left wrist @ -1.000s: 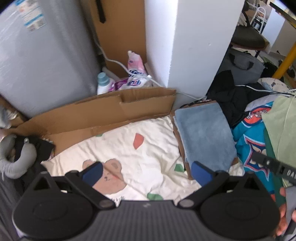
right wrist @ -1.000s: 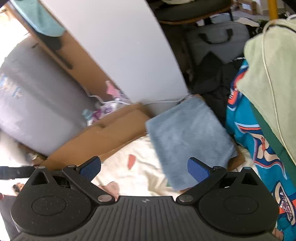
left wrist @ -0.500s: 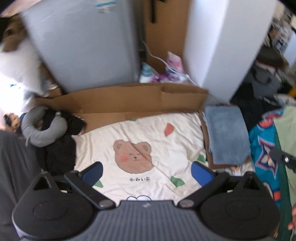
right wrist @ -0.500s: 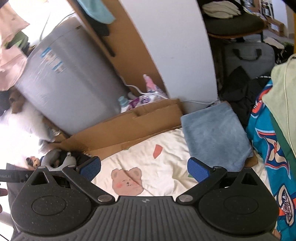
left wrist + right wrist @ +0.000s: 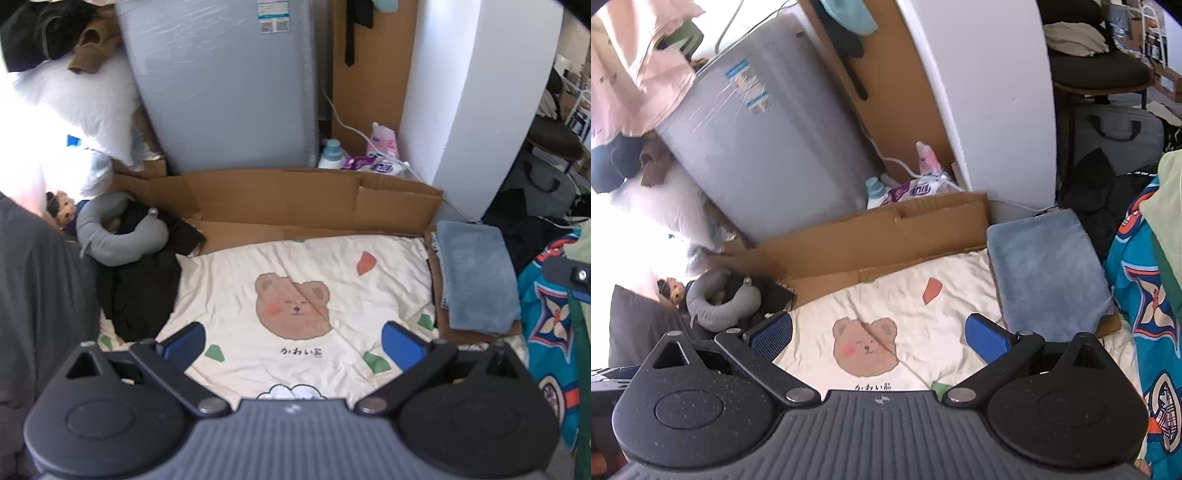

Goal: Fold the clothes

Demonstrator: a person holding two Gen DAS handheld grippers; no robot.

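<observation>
A cream sheet with a brown bear print (image 5: 291, 306) lies flat in front of me, also in the right wrist view (image 5: 866, 347). A folded blue-grey towel (image 5: 476, 273) rests on cardboard at its right edge, also in the right wrist view (image 5: 1047, 266). A pile of clothes with a teal patterned garment (image 5: 546, 314) and a pale green one (image 5: 1167, 206) lies at far right. A black garment (image 5: 142, 291) lies left of the sheet. My left gripper (image 5: 293, 341) is open and empty above the sheet. My right gripper (image 5: 879, 334) is open and empty above it too.
A grey appliance (image 5: 225, 85) and a white pillar (image 5: 476, 92) stand behind a cardboard wall (image 5: 314, 195). Detergent bottles (image 5: 369, 155) sit between them. A grey neck pillow (image 5: 122, 240) lies at left. A chair and grey bag (image 5: 1115, 129) stand at back right.
Both cameras have swung left and pulled back, bringing the whole bear sheet, the neck pillow and the black garment into view. Both grippers stay open.
</observation>
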